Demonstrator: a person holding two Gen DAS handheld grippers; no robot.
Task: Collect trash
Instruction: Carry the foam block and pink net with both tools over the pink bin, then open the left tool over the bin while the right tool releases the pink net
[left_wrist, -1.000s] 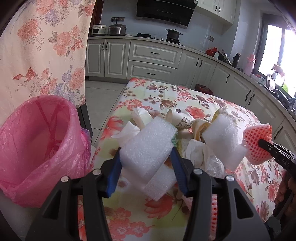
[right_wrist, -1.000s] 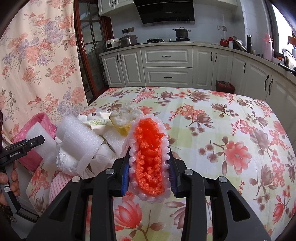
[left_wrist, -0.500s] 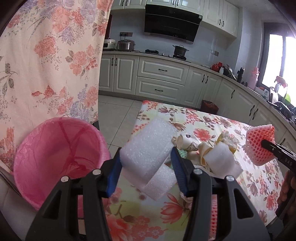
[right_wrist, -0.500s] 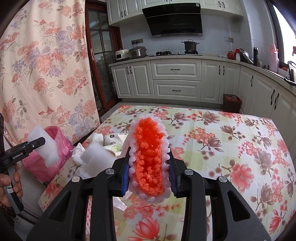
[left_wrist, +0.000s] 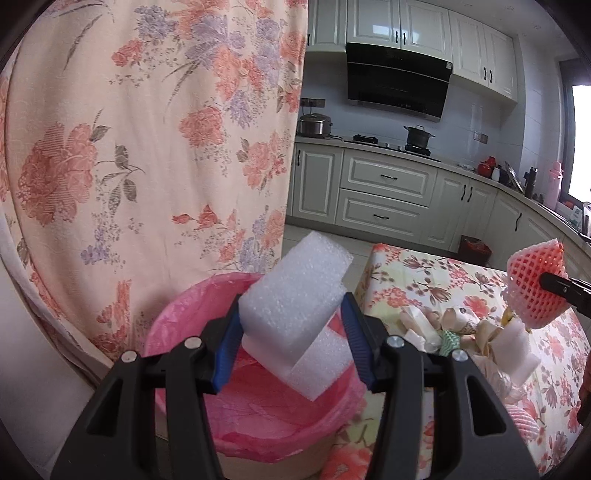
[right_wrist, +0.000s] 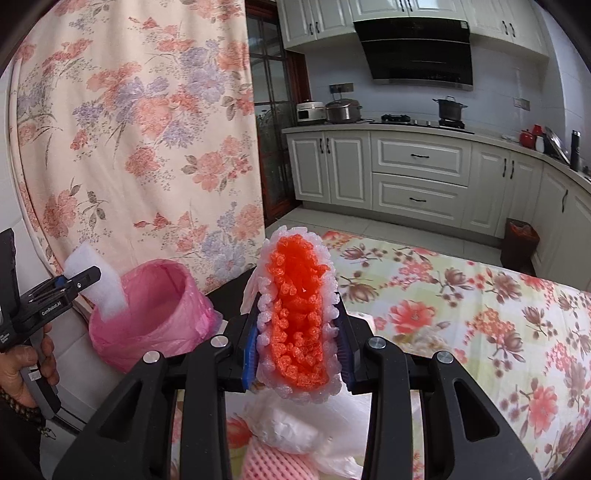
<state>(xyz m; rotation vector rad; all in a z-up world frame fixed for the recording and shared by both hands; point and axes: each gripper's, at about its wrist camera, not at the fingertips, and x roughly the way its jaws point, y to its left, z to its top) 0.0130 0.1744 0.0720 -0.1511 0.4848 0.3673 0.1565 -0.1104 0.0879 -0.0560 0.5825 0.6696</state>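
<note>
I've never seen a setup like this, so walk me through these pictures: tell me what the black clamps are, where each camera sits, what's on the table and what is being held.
There is no robot here: a person holds a black two-finger clamp in each hand, and each clamp carries a camera looking forward along its fingers. One picture comes from the left gripper, shut on a white foam block over the pink-lined trash bin. The other comes from the right gripper, shut on an orange foam fruit net above the table. The table with the floral cloth holds a pile of trash: paper, foam and wrappers.

Bright daylight, fisheye bending, dark corners
</note>
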